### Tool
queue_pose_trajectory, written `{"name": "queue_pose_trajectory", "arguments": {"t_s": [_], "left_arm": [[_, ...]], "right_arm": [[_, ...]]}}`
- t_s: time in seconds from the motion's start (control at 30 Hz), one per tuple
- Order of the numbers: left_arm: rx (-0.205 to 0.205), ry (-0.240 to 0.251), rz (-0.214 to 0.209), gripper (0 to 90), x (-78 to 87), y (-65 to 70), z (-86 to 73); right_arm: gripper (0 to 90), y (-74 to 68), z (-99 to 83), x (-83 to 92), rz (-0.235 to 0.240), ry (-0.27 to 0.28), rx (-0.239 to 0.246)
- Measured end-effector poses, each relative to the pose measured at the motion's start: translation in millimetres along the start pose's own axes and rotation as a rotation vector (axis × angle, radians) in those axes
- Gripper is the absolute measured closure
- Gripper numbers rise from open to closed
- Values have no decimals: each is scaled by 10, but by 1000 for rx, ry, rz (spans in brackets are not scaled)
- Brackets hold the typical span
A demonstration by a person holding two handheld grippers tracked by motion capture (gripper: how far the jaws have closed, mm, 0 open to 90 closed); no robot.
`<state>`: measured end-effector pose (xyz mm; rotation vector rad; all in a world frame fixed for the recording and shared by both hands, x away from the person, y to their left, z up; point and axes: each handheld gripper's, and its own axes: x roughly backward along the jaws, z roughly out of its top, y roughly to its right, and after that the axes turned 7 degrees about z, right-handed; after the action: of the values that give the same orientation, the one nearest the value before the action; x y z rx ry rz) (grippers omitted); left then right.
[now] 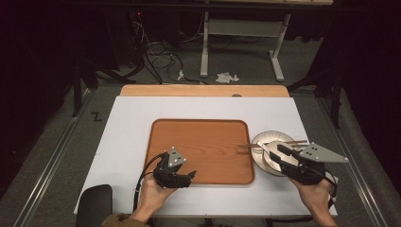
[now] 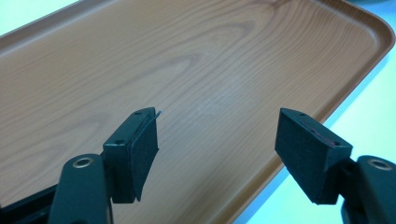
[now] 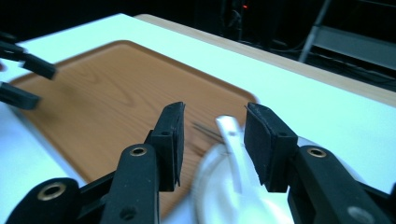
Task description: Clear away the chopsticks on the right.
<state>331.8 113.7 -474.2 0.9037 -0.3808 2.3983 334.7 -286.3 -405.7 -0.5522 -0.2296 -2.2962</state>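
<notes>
The wooden tray (image 1: 201,149) lies flat at the middle of the white surface (image 1: 132,118), a shallow rectangle with rounded corners, a low raised rim and a smooth, printed-looking grain. It is bare inside. It looks stiff and fairly light; its slick finish would let things slide, so the rim is the sensible place to take hold.

At 3 o'clock from the tray, touching or just overlapping its right edge, sit the plates (image 1: 272,149): pale, round and glossy, apparently two stacked or nested, though the high view is too coarse to be sure. They are probably ceramic or melamine, so hard, slippery and liable to chip if knocked. A pair of chopsticks (image 1: 272,143) lies across them, the tips reaching over the tray's rim; thin, rigid and light, they would roll easily. In the right gripper view a white spoon (image 3: 233,140) rests in the plate, its handle pointing up between the jaws; the handle's narrow neck is the natural grip point.

The left claw (image 1: 187,177) hovers over the tray's 7 o'clock corner, jaws spread wide and empty. The right claw (image 1: 283,150) is over the plates, also released, jaws apart on either side of the spoon handle without yet pinching it.
</notes>
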Motion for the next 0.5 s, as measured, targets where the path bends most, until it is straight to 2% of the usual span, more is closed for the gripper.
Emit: {"name": "queue_pose_trajectory", "arguments": {"t_s": [0.07, 0.1, 0.13, 0.17, 0.33, 0.37, 0.4, 0.43, 0.5], "left_arm": [[1, -3, 2, 300, 2, -3, -11], [5, -4, 2, 300, 3, -4, -19], [5, -4, 2, 300, 3, -4, -19], [7, -6, 4, 300, 4, -6, -23], [9, -11, 13, 298, -11, -2, -38], [9, -13, 14, 298, -14, 1, -42], [9, -14, 14, 298, -16, 2, -46], [11, -16, 14, 298, -17, 2, -50], [12, -15, 18, 298, -16, 2, -52]], "right_arm": [[586, 77, 5, 39, -16, -10, 8], [585, 197, 8, 90, -46, -27, 12], [585, 197, 8, 90, -46, -27, 12], [585, 262, 4, 115, -61, -27, 7], [605, 638, 6, 223, -148, -94, -2], [605, 778, -6, 233, -164, -125, -12], [605, 778, -6, 233, -164, -125, -12], [606, 902, -21, 208, -176, -170, -18], [606, 946, -27, 194, -179, -186, -21]]}}
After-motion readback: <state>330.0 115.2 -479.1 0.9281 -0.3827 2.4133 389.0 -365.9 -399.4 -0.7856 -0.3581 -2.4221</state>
